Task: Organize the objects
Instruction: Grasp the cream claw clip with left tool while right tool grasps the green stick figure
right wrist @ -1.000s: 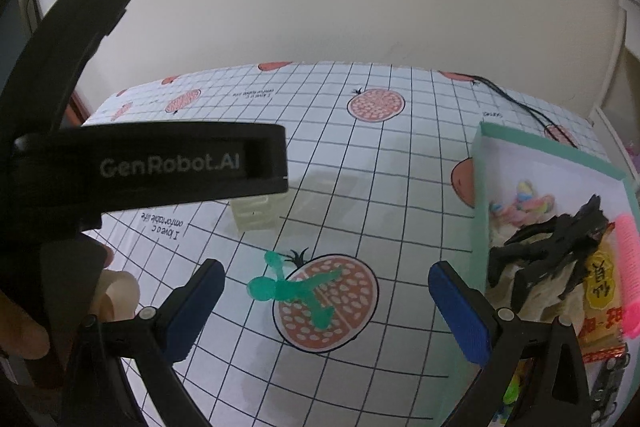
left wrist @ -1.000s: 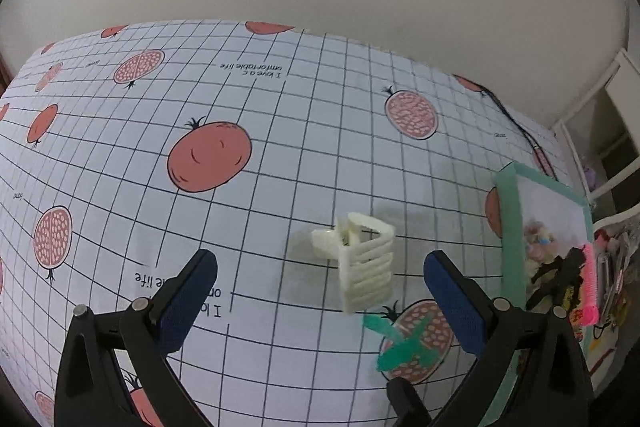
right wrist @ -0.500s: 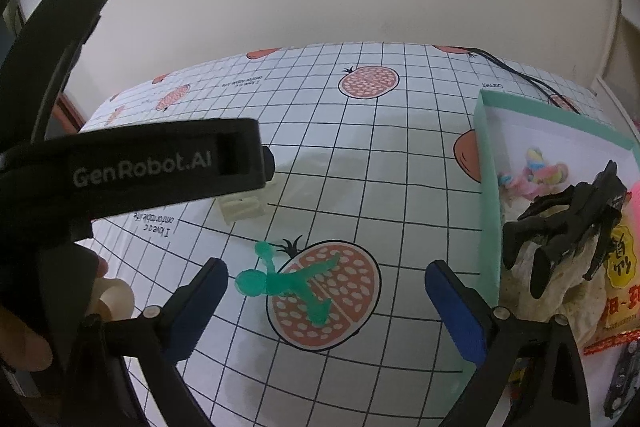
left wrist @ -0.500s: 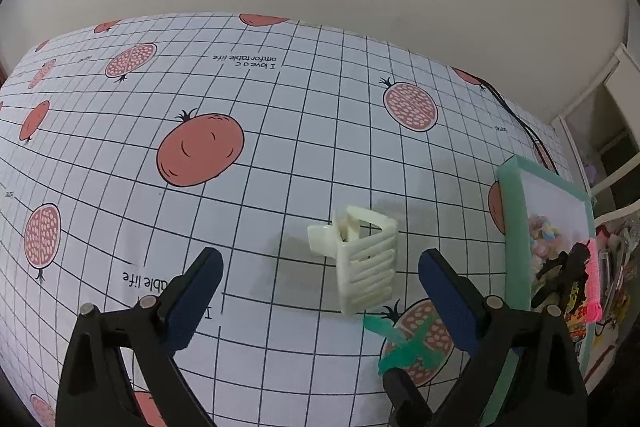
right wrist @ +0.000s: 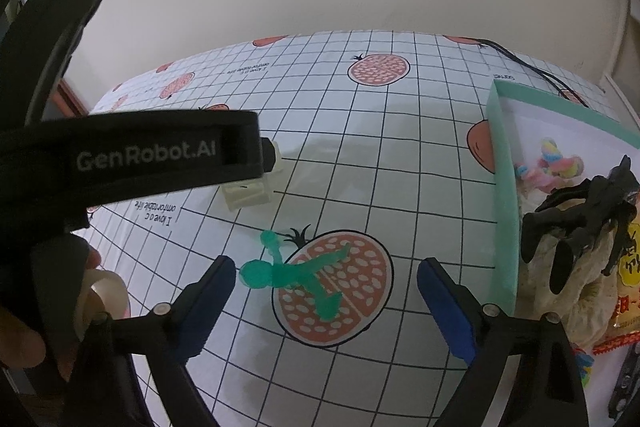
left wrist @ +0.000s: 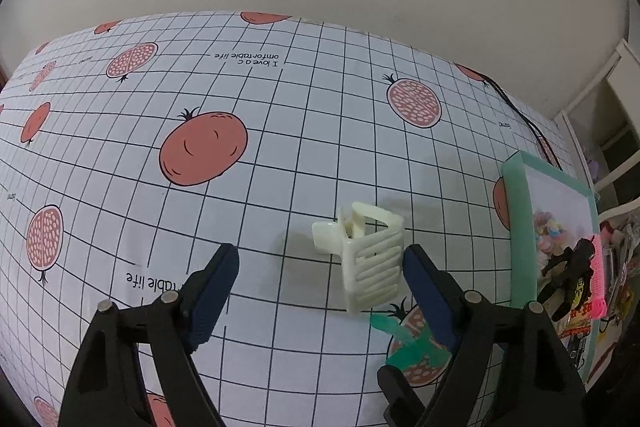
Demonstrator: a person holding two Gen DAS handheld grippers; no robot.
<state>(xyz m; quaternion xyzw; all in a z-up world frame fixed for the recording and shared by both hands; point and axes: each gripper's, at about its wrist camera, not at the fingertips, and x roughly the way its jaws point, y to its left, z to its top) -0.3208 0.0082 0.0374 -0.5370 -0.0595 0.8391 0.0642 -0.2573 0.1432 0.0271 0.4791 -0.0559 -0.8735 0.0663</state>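
Cream hair claw (left wrist: 370, 261) lies on the bench (left wrist: 280, 155), just ahead of the left gripper (left wrist: 320, 291), whose jaws gape wide, empty, and narrower than a second ago. From the right wrist the left device's black strap hides most of it. Green clip (right wrist: 298, 273) rests on a pomegranate print between the right gripper's (right wrist: 326, 291) spread, empty fingers, nearer than before. Teal box (right wrist: 502, 211) is cut off at the right edge.

Tablecloth (left wrist: 280, 131) with cream clip (left wrist: 368, 263), green clip (right wrist: 296, 275), box (right wrist: 502, 211).
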